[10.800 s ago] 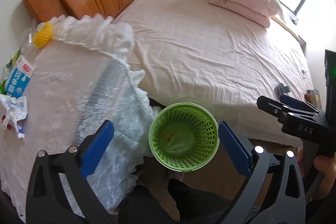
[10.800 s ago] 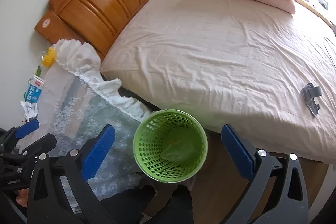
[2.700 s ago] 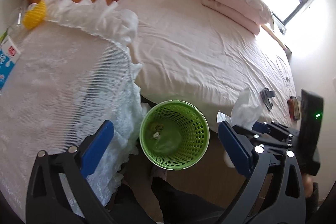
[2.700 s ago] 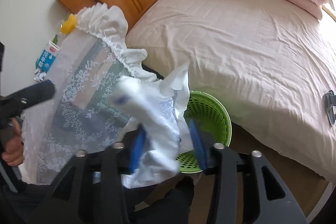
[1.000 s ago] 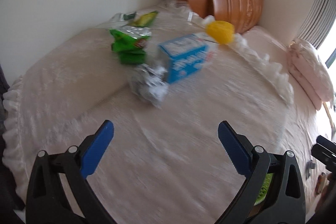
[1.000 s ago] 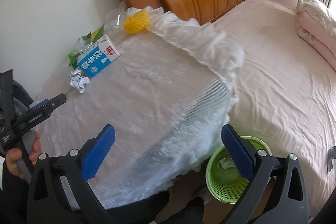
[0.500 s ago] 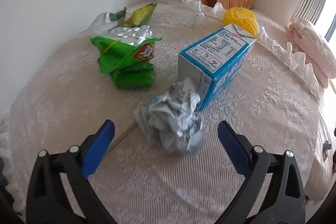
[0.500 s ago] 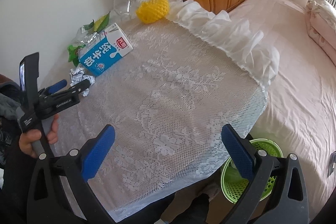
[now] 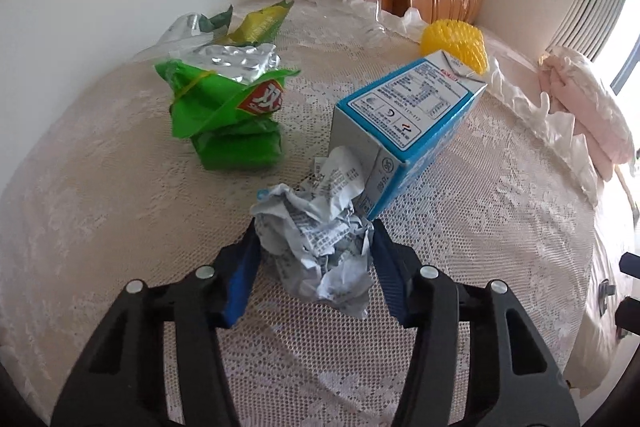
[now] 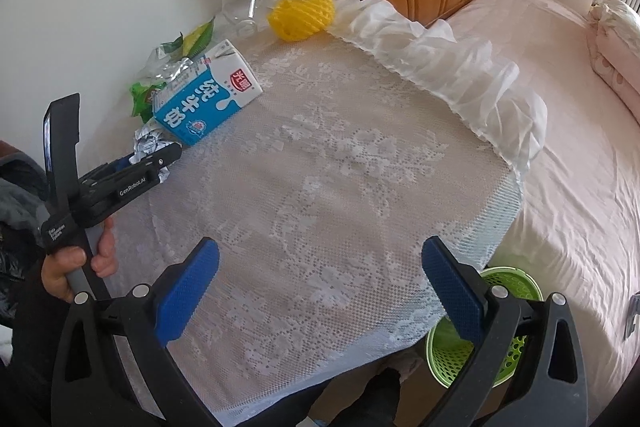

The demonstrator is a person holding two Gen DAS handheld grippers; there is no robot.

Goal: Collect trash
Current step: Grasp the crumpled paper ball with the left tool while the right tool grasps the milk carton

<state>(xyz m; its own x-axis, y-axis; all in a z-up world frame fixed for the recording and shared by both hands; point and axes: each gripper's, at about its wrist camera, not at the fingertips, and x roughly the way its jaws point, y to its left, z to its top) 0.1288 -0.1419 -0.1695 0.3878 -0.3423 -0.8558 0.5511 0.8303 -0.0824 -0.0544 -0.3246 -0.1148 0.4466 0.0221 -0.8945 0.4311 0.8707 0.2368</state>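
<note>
While gripping the crumpled paper [image 9: 320,247] for binning, the left claw [image 9: 314,247] is pinching it; the right claw [image 10: 320,279] is waiting wide, empty.

White characters reading 纯牛奶 run down the blue milk carton [image 10: 206,95], beside a red 光明 badge. "GenRobot.AI" marks the left gripper [image 10: 154,155], whose lower body carries a small white label too fine to read.
</note>
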